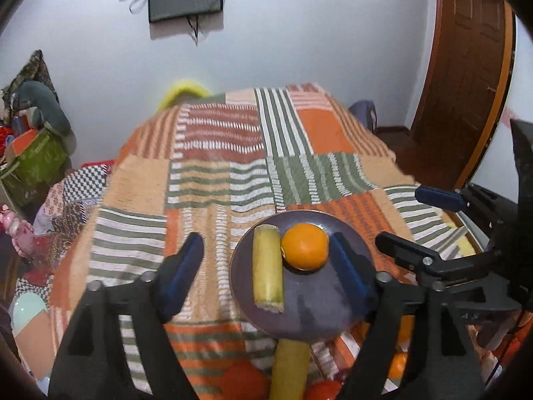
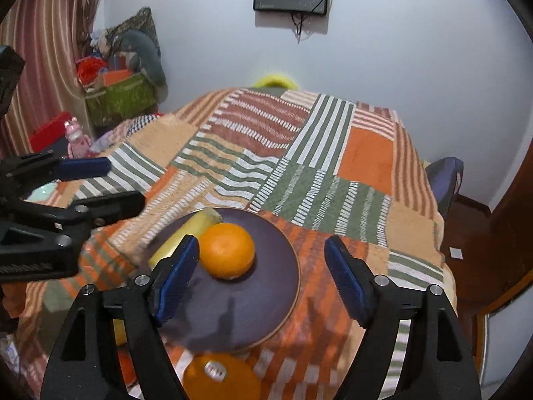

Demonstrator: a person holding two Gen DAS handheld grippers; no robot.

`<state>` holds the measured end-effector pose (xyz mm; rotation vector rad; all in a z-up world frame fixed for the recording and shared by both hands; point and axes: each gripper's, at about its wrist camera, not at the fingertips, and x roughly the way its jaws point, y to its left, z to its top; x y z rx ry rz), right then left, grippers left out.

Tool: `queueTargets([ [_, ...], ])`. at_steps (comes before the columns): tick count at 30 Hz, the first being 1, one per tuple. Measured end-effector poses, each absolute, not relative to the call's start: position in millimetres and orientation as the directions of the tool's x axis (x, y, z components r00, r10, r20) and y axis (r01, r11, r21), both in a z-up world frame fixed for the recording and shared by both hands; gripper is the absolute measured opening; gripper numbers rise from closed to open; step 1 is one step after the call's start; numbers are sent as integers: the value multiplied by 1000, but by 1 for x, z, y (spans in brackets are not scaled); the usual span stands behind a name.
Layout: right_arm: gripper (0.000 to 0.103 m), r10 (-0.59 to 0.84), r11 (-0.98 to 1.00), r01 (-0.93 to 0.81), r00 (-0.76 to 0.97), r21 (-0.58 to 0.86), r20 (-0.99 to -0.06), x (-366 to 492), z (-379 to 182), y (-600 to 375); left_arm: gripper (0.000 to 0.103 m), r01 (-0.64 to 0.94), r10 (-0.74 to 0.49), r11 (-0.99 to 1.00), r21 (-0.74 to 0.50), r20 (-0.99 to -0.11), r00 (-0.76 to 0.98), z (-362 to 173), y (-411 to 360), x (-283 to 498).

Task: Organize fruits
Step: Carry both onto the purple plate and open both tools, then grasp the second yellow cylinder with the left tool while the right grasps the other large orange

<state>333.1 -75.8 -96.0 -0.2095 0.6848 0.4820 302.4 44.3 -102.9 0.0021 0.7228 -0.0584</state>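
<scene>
A dark purple plate (image 1: 319,310) (image 2: 253,303) sits on the patchwork tablecloth near the front edge. On it lie an orange (image 1: 304,246) (image 2: 227,250) and a yellow-green stalk piece (image 1: 267,268) (image 2: 186,233), side by side. My left gripper (image 1: 266,266) is open and empty, hovering over the plate's left side. My right gripper (image 2: 261,273) is open and empty above the plate, just right of the orange; it also shows in the left wrist view (image 1: 406,223). A second yellow stalk (image 1: 288,370) and more oranges (image 2: 221,376) lie below the plate's near edge.
The patchwork cloth (image 1: 216,173) covers the table. A green box with clutter (image 2: 120,96) stands at the left by a striped curtain. A wooden door (image 1: 463,76) is at the right. A blue chair back (image 2: 444,180) stands beside the table's right edge.
</scene>
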Motion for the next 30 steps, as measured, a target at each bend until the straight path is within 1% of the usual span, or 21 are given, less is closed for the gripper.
queueTargets([
  [3,78,357,876,-482,687,-29,-633,317,-90,-80,86,56,-39,998,7,-633,773,-90,44,277],
  [5,78,359,878,-479,690,-24,-629,307,-88,-83,93,63,-48,998,2,-623,780,-85,45,261],
  [8,79,363,880,-475,690,-13,-626,294,-87,-86,96,69,-58,998,-5,-616,786,-81,47,241],
  [11,79,362,884,-467,692,-6,-624,280,-89,-89,97,70,-80,997,-40,-625,776,-81,51,224],
  [14,80,358,888,-459,691,1,-628,267,-93,-92,97,65,-104,994,-85,-645,757,-87,57,212],
  [15,80,360,889,-457,689,8,-630,264,-95,-93,97,64,-102,995,-82,-652,752,-91,57,210],
  [17,84,358,894,-448,684,21,-636,255,-100,-98,97,51,-77,997,-58,-662,746,-97,56,205],
  [20,85,346,901,-433,679,27,-647,245,-109,-102,97,45,-56,998,-34,-685,727,-112,56,198],
  [23,85,336,906,-423,666,35,-666,239,-120,-106,97,53,-63,998,-37,-717,695,-128,56,197],
  [26,85,331,908,-416,647,46,-687,238,-133,-110,97,72,-95,995,-64,-753,651,-147,56,200],
  [27,85,329,910,-412,639,52,-695,239,-138,-110,95,78,-105,994,-72,-762,638,-153,56,202],
  [29,85,330,911,-407,621,68,-711,241,-147,-112,84,93,-120,992,-80,-782,611,-163,52,206],
  [30,85,329,912,-403,613,74,-718,242,-151,-113,81,103,-129,991,-84,-793,595,-169,50,210],
])
